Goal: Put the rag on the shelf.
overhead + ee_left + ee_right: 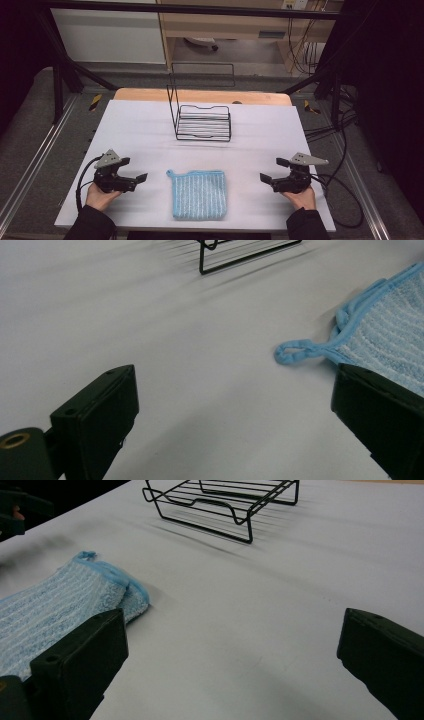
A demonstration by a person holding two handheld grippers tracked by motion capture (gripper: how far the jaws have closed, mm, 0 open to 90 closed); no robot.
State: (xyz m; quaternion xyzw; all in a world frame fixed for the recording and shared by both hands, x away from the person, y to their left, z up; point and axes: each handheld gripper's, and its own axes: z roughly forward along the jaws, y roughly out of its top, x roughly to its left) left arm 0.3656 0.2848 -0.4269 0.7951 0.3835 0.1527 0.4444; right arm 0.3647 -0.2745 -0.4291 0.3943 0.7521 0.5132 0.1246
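Note:
A folded light-blue striped cloth (pixel 199 194) lies near the table's front edge, its hanging loop (pixel 294 353) at the far left corner. A black wire rack (pixel 202 121) stands behind it at mid-table. My left gripper (pixel 136 170) rests on the table to the left of the cloth, jaws open and pointing at it, with nothing between them. To the cloth's right my right gripper (pixel 272 170) is open too, empty, facing left. In the right gripper view the cloth (pixel 55 612) sits by the left jaw and the rack (pixel 225 505) is farther off.
The white table cover (pixel 140 130) leaves free room on both sides of the cloth and in front of the rack. A wooden strip (pixel 200 96) borders the far edge. Cables (pixel 345 195) trail at the right side. Metal frame posts stand at both back corners.

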